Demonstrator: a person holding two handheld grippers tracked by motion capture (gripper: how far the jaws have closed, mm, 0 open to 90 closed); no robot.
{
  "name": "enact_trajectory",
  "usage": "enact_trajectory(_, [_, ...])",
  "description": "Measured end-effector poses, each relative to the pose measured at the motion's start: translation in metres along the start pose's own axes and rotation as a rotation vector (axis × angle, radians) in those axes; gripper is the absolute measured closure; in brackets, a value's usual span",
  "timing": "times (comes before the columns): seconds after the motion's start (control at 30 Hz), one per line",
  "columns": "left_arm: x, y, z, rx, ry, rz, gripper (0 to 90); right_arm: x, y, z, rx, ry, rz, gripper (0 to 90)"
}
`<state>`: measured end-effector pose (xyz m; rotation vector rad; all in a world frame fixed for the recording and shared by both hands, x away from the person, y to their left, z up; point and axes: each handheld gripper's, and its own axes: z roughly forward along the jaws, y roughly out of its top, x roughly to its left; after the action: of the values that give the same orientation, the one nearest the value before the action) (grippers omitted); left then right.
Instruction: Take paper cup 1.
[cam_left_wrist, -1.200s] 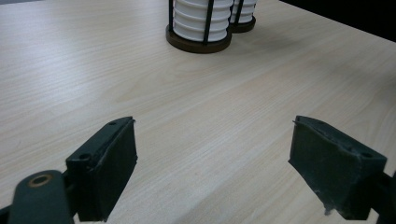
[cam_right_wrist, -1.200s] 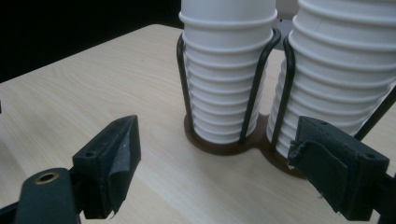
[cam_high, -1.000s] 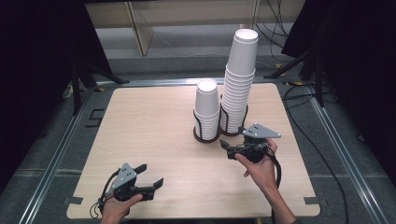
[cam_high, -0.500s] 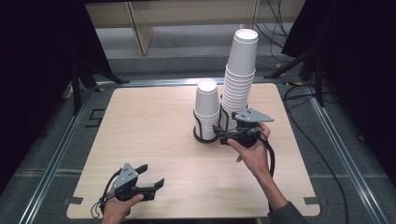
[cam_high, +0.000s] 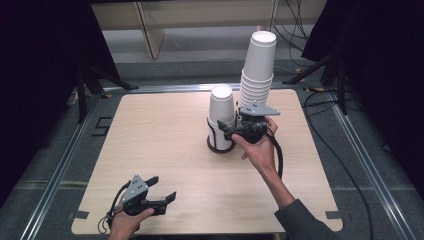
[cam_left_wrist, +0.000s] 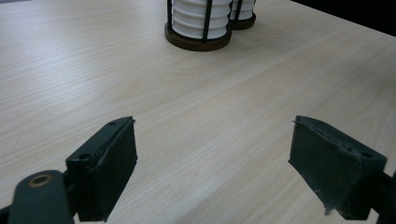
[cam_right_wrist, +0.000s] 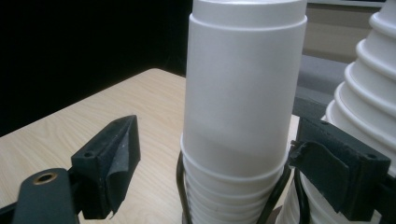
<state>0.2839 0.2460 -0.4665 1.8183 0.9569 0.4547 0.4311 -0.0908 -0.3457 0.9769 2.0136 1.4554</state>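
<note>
Two stacks of upside-down white paper cups stand in black wire holders near the middle of the table (cam_high: 150, 145): a short stack (cam_high: 221, 115) and a tall stack (cam_high: 256, 70) to its right. My right gripper (cam_high: 226, 129) is open at the short stack; in the right gripper view that short stack (cam_right_wrist: 243, 107) stands between the jaws without either pad touching it, and the tall stack (cam_right_wrist: 369, 98) is at the right edge. My left gripper (cam_high: 162, 192) rests open near the table's front left edge. The left gripper view shows bare wood between its jaws and the short stack's holder base (cam_left_wrist: 198, 37) far ahead.
A black cable (cam_high: 320, 135) trails off the table's right side. A metal frame (cam_high: 65, 165) runs around the table. Behind the table stands a wooden shelf unit (cam_high: 150, 30), with dark curtains on both sides.
My right gripper has moved forward and left from the table's right middle up to the short cup stack, jaws now on either side of it. The left gripper has stayed put.
</note>
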Motion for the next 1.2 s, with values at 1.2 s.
enact_trajectory(1.2, [-0.002, 0.000, 0.000, 0.003, -0.005, 0.001, 14.3, 0.003, 0.030, 0.049, 0.040, -0.140, 0.071, 15.3])
